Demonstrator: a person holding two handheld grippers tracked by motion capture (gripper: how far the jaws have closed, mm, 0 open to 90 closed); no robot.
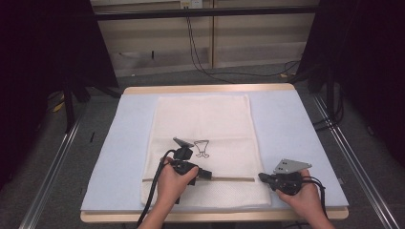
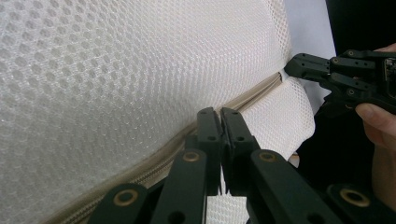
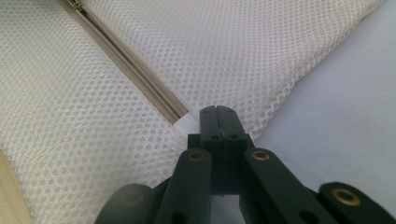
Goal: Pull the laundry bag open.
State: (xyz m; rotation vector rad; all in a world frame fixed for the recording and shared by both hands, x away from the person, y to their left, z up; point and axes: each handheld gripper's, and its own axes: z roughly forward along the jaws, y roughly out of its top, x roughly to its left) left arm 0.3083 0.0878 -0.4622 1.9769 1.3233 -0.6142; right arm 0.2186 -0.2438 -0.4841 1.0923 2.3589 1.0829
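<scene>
High view: a pale blue table [image 1: 296, 124] stands among dark curtains; the mesh bag [image 1: 203, 124] lies centred. Left gripper view: the left gripper [image 2: 219, 114], jaws together, meets the zipper [image 2: 163, 151] at 12 o'clock. Right gripper view: the right gripper [image 3: 218, 112], jaws together, pinches the bag's zipper end at 11 o'clock.

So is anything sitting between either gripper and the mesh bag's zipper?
Nothing visible. The left gripper is shut right at the zipper line, and the right gripper is shut at its end, on the edge of the mesh bag.
</scene>
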